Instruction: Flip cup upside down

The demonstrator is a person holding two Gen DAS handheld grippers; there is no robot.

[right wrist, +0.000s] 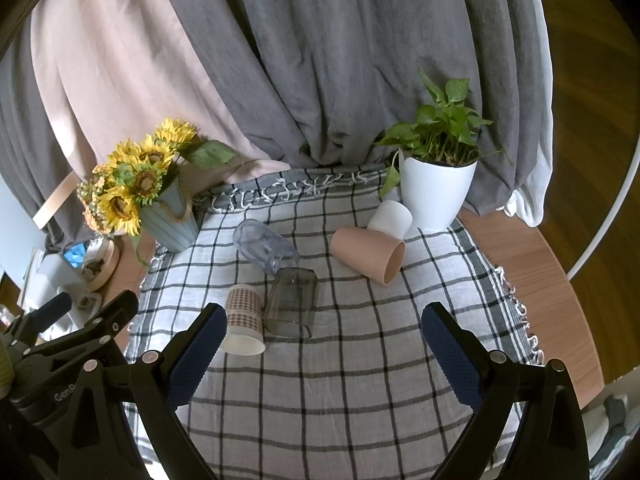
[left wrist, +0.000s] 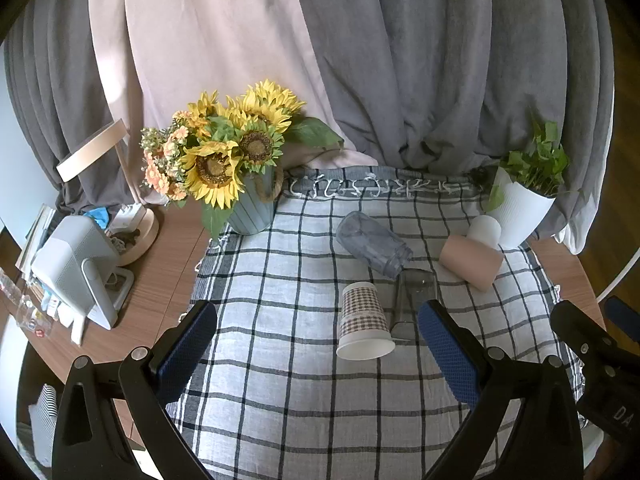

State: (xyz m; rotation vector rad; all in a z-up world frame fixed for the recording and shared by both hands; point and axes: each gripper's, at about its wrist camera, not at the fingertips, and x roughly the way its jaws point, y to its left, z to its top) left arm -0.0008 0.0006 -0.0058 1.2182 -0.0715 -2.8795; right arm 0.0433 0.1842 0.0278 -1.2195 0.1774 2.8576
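Note:
Several cups lie or stand on the checked cloth (left wrist: 304, 392). A checked paper cup (left wrist: 363, 322) stands mouth down; it also shows in the right wrist view (right wrist: 243, 320). Beside it a dark clear glass (left wrist: 414, 304) (right wrist: 291, 302) stands mouth down. A clear bluish jar (left wrist: 372, 246) (right wrist: 264, 246) lies on its side. A pink cup (left wrist: 472, 262) (right wrist: 368, 254) lies on its side, with a white cup (left wrist: 485, 230) (right wrist: 390, 218) behind it. My left gripper (left wrist: 318, 340) is open and empty, near the paper cup. My right gripper (right wrist: 322, 342) is open and empty, in front of the cups.
A sunflower pot (left wrist: 250, 208) (right wrist: 170, 222) stands at the cloth's back left. A white plant pot (left wrist: 520, 210) (right wrist: 434, 190) stands at the back right. Clutter and a white device (left wrist: 76, 264) sit on the wooden table at left. Curtains hang behind.

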